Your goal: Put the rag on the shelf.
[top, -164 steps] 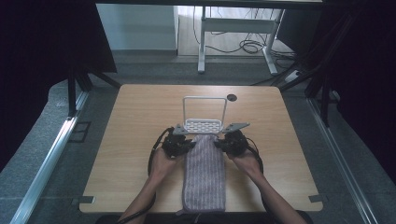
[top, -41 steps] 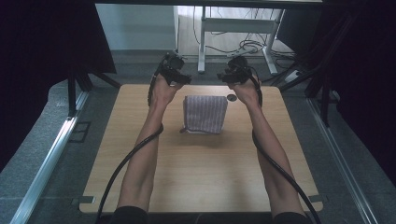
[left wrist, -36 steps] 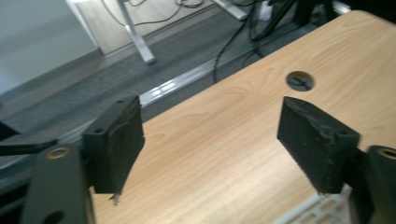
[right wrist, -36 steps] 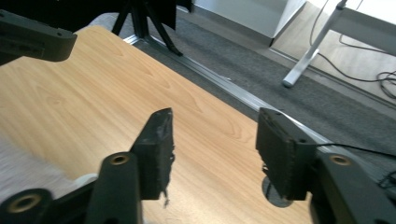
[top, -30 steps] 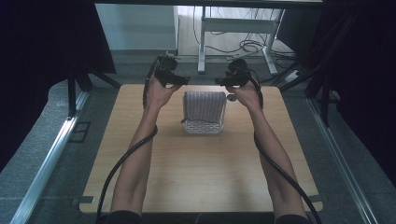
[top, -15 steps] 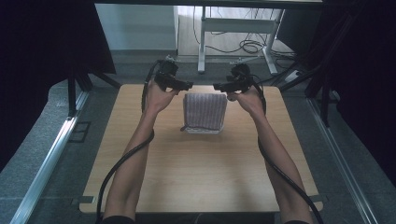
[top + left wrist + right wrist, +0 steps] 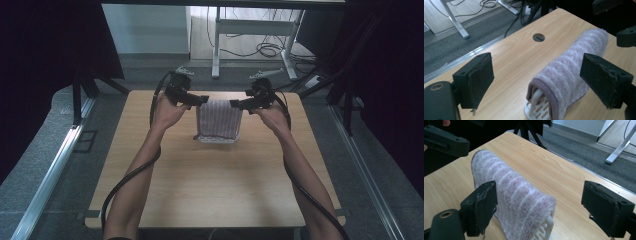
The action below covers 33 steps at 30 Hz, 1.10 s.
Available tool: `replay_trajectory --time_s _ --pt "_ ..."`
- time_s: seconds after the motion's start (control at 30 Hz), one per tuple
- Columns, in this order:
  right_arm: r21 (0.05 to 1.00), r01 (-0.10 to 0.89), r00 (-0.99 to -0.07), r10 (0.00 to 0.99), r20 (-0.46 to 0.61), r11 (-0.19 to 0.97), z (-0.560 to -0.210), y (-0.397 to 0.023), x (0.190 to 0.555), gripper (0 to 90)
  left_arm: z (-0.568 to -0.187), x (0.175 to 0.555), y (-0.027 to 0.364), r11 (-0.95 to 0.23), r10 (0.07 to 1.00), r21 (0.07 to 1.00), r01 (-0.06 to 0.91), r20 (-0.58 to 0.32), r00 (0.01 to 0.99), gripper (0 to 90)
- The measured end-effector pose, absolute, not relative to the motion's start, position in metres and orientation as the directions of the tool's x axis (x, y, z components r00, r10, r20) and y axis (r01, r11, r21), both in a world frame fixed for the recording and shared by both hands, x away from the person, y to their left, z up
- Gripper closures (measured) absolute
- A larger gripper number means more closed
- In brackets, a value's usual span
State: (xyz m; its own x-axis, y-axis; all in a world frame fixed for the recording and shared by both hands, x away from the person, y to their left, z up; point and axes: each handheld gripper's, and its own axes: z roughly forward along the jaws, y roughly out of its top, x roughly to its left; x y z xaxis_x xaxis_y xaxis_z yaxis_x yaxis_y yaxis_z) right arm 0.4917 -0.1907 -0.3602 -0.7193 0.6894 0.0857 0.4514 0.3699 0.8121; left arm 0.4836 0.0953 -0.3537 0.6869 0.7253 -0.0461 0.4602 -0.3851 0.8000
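Note:
A purple-and-white striped towel hangs draped over a small white rack at the far middle of the wooden table. My left gripper hovers at the towel's upper left end and my right gripper at its upper right end. In the left gripper view the towel lies ahead of the wide-open left gripper, untouched by the pads. The right gripper is equally wide around the towel's end, its pads clear of it. Both sets of jaws have just been opening.
A round cable hole sits in the table beyond the rack. The table's far edge drops to a grey floor with a metal desk frame and cables. Dark curtains hang at both sides.
The towel, flat on the table before, now hangs over the rack. Both grippers have let go of it and drawn back toward the person, jaws wider.

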Motion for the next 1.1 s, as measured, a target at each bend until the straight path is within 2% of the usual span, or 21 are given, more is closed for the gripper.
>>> replay_trajectory --time_s 0.63,0.9,1.1 --pt "0.807 0.422 -0.755 0.653 0.061 0.413 -0.384 -0.196 0.45 10.4 -0.38 0.436 0.112 -0.431 0.689 0.812 0.394 0.014 0.725 11.4" --pt "0.803 0.419 -0.765 0.641 0.06 0.424 -0.394 -0.201 0.432 9.8 -0.388 0.413 0.121 -0.402 0.678 0.83 0.386 -0.014 0.735 11.5" --pt "0.812 0.415 -0.771 0.633 0.075 0.41 -0.402 -0.205 0.419 9.9 -0.405 0.396 0.12 -0.415 0.676 0.828 0.376 0.005 0.737 11.6"
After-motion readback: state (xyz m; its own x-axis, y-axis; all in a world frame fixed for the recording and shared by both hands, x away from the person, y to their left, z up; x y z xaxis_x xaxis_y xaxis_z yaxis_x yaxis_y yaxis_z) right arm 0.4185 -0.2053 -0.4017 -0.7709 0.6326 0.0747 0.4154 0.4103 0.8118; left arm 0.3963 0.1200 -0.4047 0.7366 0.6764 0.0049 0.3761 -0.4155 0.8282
